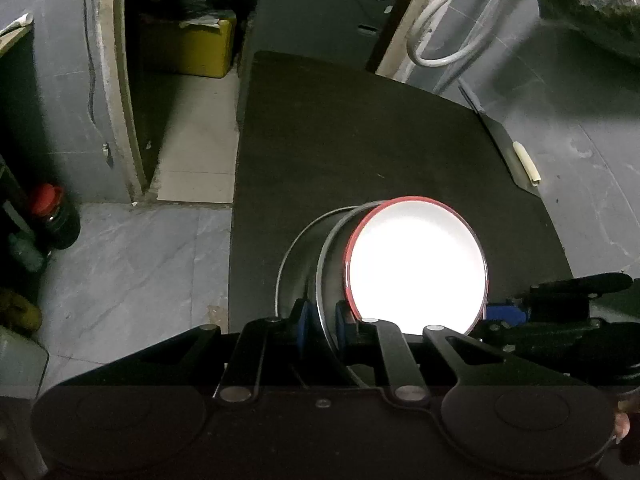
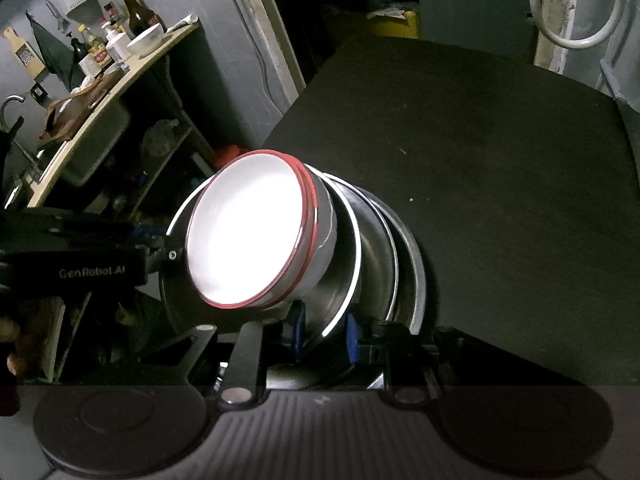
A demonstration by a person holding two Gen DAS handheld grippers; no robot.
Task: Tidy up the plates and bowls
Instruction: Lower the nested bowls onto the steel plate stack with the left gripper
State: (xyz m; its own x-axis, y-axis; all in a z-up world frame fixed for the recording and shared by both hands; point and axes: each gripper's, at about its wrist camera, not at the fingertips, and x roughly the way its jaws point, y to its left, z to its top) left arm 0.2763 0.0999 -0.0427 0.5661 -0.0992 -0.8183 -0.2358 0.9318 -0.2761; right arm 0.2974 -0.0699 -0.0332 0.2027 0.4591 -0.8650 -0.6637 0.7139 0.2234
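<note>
Above the black tabletop (image 2: 500,140), both the left gripper (image 1: 322,322) and right gripper (image 2: 324,338) pinch steel bowl (image 2: 348,264) rims, red-rimmed plates (image 2: 244,228) nested inside; tilting could slide the plates out.

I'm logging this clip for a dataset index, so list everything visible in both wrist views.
red-rimmed bowl: one, white inside, grey outside, nested on top of the steel stack
steel bowls: at least three, silver, nested beneath it, tilted above the table
table: one, black, under the stack
yellow bin: one, on the floor past the table's far end
red-capped jar: one, dark, on the floor at left
white hose: one, looped on the wall at right
shelf: one, beige, with bottles and a white bowl
left gripper: black with blue pads, shut on a steel rim
right gripper: black with blue pads, shut on a steel rim
</note>
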